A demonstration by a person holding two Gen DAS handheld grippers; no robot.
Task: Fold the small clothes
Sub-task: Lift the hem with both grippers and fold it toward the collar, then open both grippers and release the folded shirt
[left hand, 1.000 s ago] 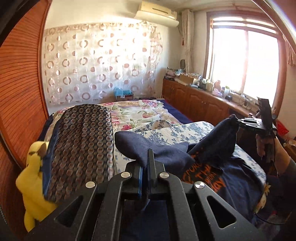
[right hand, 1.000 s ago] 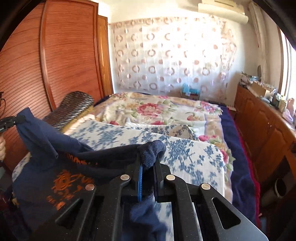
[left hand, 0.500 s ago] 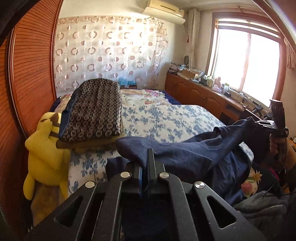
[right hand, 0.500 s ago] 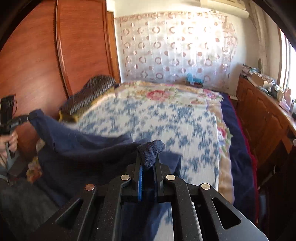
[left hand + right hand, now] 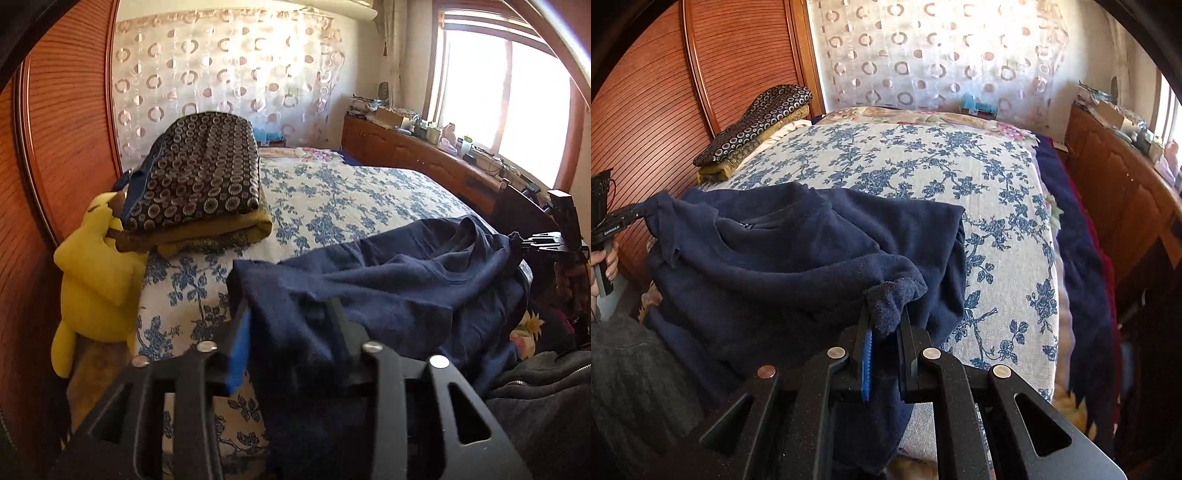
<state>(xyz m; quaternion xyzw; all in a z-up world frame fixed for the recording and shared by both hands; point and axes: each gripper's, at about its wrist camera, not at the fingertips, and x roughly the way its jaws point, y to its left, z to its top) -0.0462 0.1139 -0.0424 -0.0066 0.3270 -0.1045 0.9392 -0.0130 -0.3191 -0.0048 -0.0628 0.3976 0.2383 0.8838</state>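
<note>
A navy blue T-shirt (image 5: 399,280) lies back side up on the near end of the bed, collar toward the middle; it also shows in the right wrist view (image 5: 798,251). My left gripper (image 5: 291,325) has its fingers spread apart, with the shirt's corner draped loosely between them. My right gripper (image 5: 884,325) is shut on the shirt's other corner, low over the bed. The right gripper also shows at the right of the left wrist view (image 5: 517,240), and the left gripper at the left of the right wrist view (image 5: 642,212).
The bed has a blue floral cover (image 5: 960,162). A folded patterned blanket stack (image 5: 199,184) and a yellow plush toy (image 5: 96,273) sit at its left by the wooden wardrobe (image 5: 665,92). A wooden cabinet (image 5: 413,151) runs under the window. A grey garment (image 5: 546,391) lies near me.
Both grippers have come down and the shirt now lies spread on the bed, plain back up. My left gripper has opened; the right gripper is still shut.
</note>
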